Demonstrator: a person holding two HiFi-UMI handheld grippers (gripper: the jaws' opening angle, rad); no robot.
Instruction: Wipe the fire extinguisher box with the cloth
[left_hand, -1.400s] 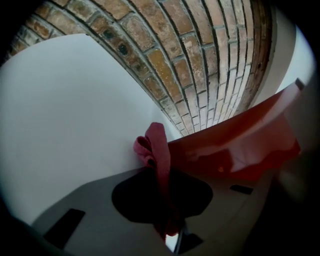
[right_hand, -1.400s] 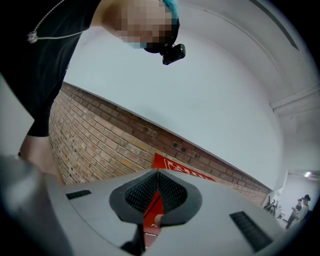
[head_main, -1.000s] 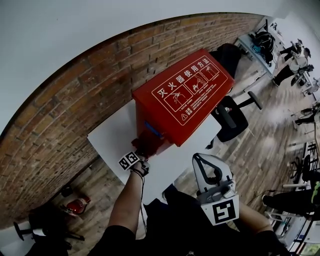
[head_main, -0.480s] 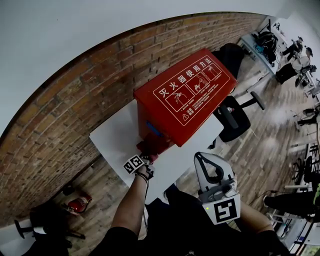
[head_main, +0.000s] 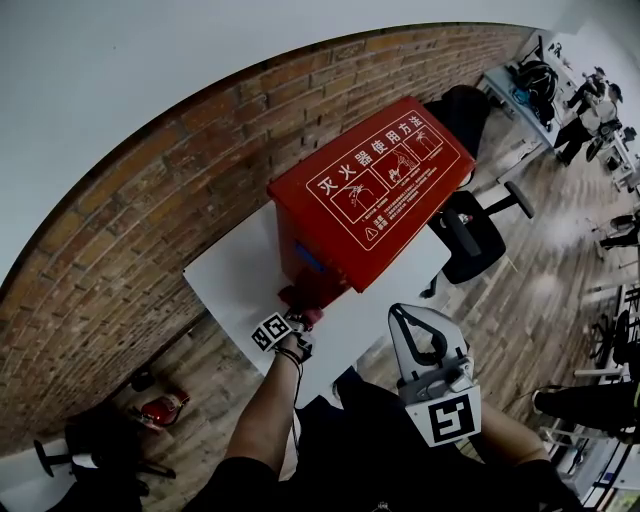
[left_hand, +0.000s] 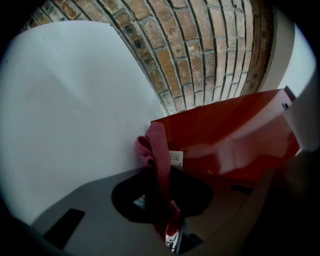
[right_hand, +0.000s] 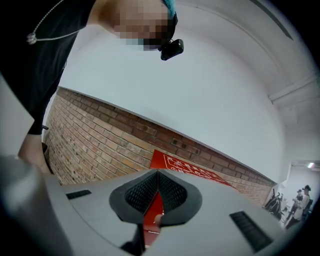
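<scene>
The red fire extinguisher box (head_main: 365, 190) with white print on its lid stands on a white table (head_main: 232, 265) against a brick wall. My left gripper (head_main: 297, 305) is shut on a dark pink cloth (left_hand: 157, 155), held at the box's lower near-left corner (left_hand: 220, 135); the cloth's top fold lies beside the red side. The cloth (head_main: 305, 300) shows as a small red-pink bunch in the head view. My right gripper (head_main: 421, 338) is held back near my body, away from the box, jaws shut with nothing between them. The box lid (right_hand: 187, 167) appears beyond it.
A brick wall (head_main: 150, 210) runs behind the table. A black office chair (head_main: 465, 235) stands right of the table on the wooden floor. A red object (head_main: 155, 410) lies on the floor at lower left. People and desks are at the far right.
My left gripper with the cloth has slid down and toward me along the box's near-left side, from the side face to its lower corner. The right gripper has barely moved.
</scene>
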